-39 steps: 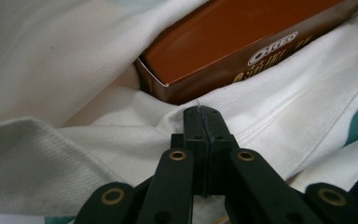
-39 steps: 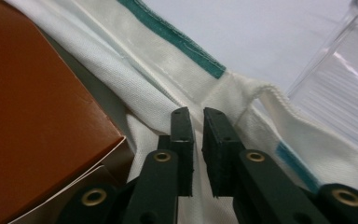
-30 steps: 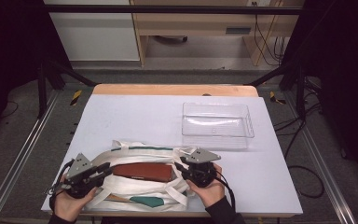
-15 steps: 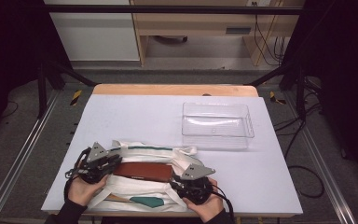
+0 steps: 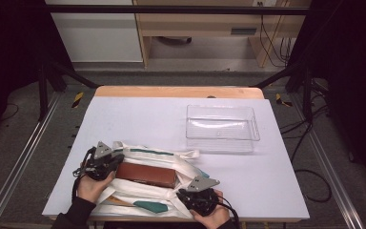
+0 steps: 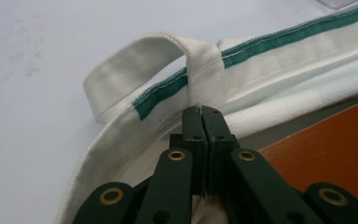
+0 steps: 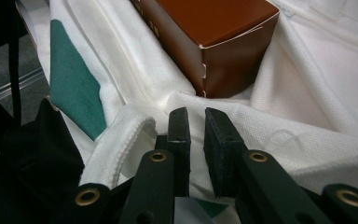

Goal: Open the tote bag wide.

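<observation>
A white tote bag (image 5: pixel 157 156) with green trim lies flat near the table's front edge, with a brown box (image 5: pixel 145 175) in its mouth. My left gripper (image 5: pixel 117 161) is at the bag's left rim; in the left gripper view its jaws (image 6: pixel 203 112) have just closed and pinch the white rim (image 6: pixel 135 126) below a handle loop (image 6: pixel 135 60). My right gripper (image 5: pixel 184 191) is at the bag's front right. Its jaws (image 7: pixel 196 116) have been closing and stand a narrow gap apart over the white cloth (image 7: pixel 298 93), just short of the box's corner (image 7: pixel 214 32).
A clear plastic tray (image 5: pixel 221 142) stands at the right middle of the pale table (image 5: pixel 138 114). A green patch (image 7: pixel 72 88) of the bag lies at the front edge, close to my right hand. Dark floor and rails lie beyond the table's sides.
My left gripper has moved up and right to the bag's left rim and shut there. My right gripper has drawn back toward the front edge and lower, its jaws narrowing.
</observation>
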{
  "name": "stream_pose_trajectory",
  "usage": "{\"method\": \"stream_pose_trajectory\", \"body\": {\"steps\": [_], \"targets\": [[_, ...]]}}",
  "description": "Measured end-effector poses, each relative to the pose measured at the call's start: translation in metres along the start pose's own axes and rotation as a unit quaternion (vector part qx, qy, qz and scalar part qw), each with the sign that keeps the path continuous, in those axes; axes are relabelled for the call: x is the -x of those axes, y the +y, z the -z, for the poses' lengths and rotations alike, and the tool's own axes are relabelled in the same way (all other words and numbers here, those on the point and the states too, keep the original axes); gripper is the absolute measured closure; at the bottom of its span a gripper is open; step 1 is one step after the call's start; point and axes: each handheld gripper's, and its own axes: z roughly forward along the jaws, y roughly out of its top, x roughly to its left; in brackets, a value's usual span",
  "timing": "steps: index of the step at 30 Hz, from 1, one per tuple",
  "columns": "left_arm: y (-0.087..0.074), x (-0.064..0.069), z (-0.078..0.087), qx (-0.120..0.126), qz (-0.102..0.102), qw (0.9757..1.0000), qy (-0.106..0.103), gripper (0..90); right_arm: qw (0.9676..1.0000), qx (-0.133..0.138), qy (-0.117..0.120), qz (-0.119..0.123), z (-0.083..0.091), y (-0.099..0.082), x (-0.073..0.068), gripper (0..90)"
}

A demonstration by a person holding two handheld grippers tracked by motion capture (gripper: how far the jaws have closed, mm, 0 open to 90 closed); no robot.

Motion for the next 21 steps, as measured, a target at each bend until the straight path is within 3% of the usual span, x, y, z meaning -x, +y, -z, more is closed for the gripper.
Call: {"method": "stream_pose_trajectory", "body": {"steps": [6, 11, 15, 16, 21], "targets": [[-0.002, -0.003, -0.001, 0.010, 0.018, 0.9997, -0.010, 87.7, 1.0000, 0.008, 0.002, -0.001, -0.001, -0.001, 0.001, 81.2], [-0.002, -0.003, 0.006, 0.020, 0.019, 0.9996, -0.005, 82.4, 0.9997, 0.016, 0.015, -0.008, 0.002, 0.000, 0.004, 80.4], [0.001, -0.001, 0.023, 0.047, 0.023, 0.9986, 0.005, 75.3, 0.9990, 0.044, 0.012, 0.001, 0.008, 0.005, 0.004, 74.3], [0.004, -0.002, 0.035, 0.067, 0.023, 0.9974, 0.010, 71.9, 0.9984, 0.057, 0.002, 0.007, 0.010, 0.007, 0.003, 68.4], [0.007, -0.009, 0.057, 0.101, 0.035, 0.9941, 0.018, 66.2, 0.9974, 0.071, -0.007, 0.011, 0.015, 0.012, 0.004, 62.3]]}}
